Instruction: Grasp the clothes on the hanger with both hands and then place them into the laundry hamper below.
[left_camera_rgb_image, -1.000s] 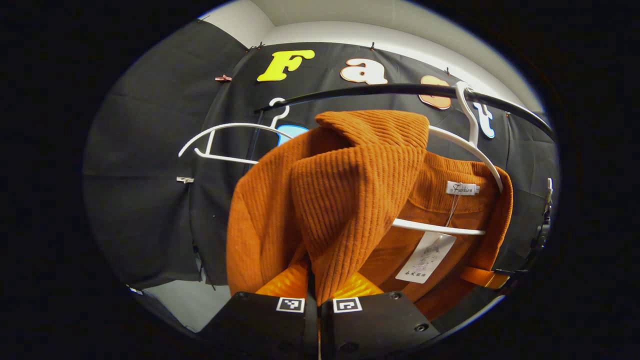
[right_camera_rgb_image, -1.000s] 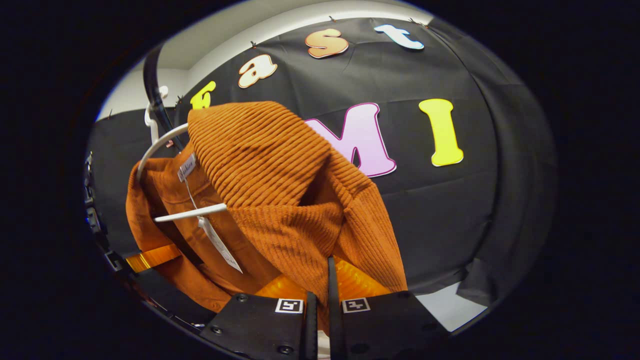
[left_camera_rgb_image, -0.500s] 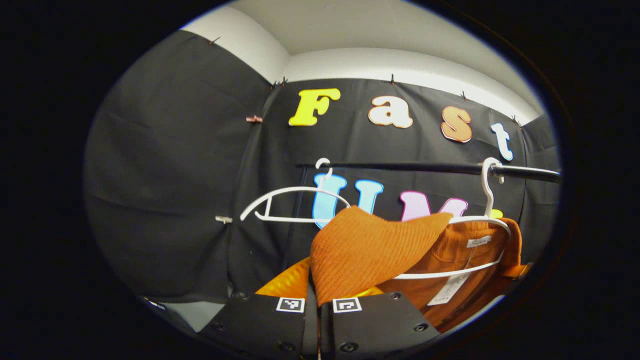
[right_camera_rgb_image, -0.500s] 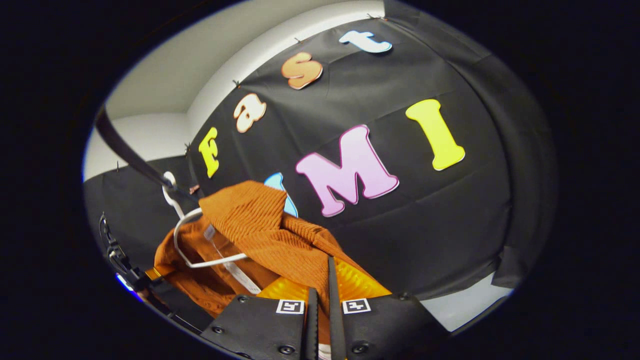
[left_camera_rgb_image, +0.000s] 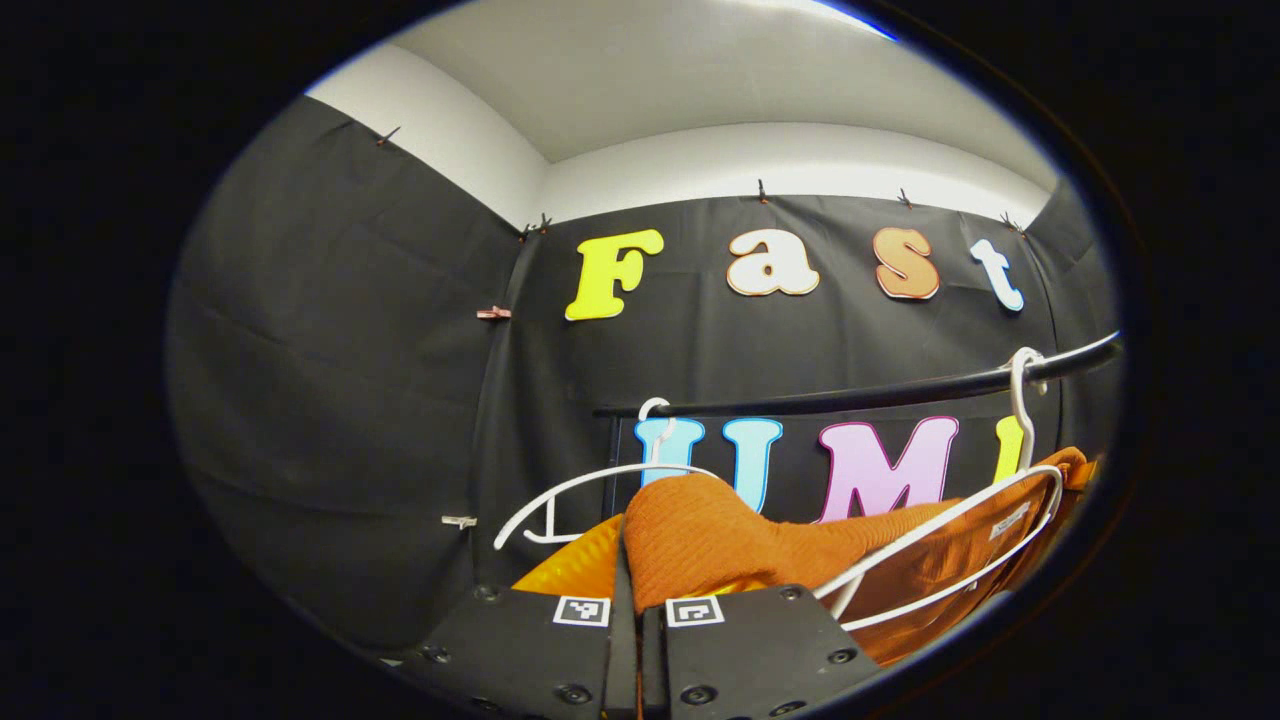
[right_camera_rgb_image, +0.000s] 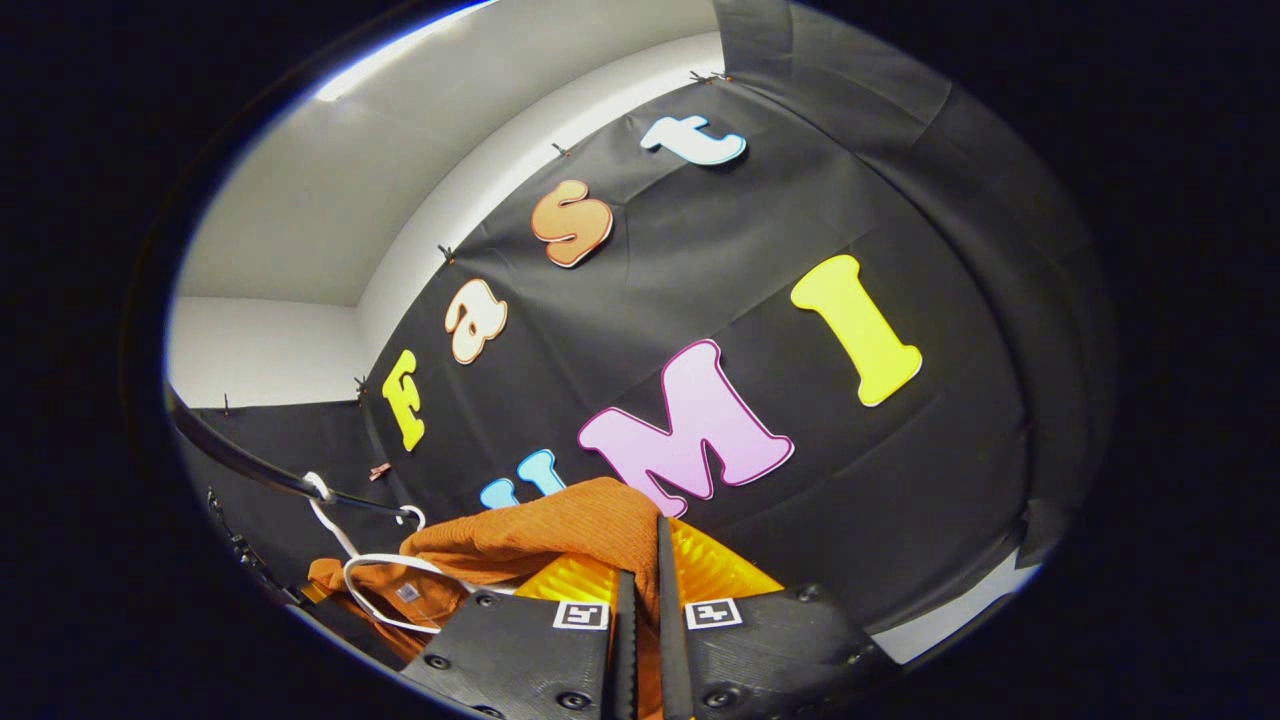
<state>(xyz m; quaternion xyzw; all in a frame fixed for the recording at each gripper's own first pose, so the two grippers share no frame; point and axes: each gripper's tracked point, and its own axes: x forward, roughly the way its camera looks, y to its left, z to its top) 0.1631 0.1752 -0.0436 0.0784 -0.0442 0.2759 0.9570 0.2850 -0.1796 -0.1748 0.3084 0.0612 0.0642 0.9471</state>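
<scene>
Left gripper (left_camera_rgb_image: 640, 600): fingers pressed together at 6 o'clock of the left gripper view, a fold of the orange ribbed sweater (left_camera_rgb_image: 700, 535) pinched between them. Cloth bunches up just above the fingers, then runs off toward 4 o'clock.

There the sweater is draped over a white hanger (left_camera_rgb_image: 950, 560), tilted, its hook over the black rail (left_camera_rgb_image: 850, 398). Rail crosses from centre to 3 o'clock. A second white hanger (left_camera_rgb_image: 570, 495), bare, hangs on the rail near 7 o'clock of centre, just behind the bunched cloth.

Right gripper (right_camera_rgb_image: 640, 610): fingers close together at 6 o'clock of the right gripper view, the sweater (right_camera_rgb_image: 560, 530) caught between them and heaped just above, to the 11 o'clock side. Remaining cloth trails toward 8 o'clock, where the hanger (right_camera_rgb_image: 375, 590) lies among it, hook on the rail (right_camera_rgb_image: 250, 470).

Sweater partly on hanger, held from both ends.
</scene>
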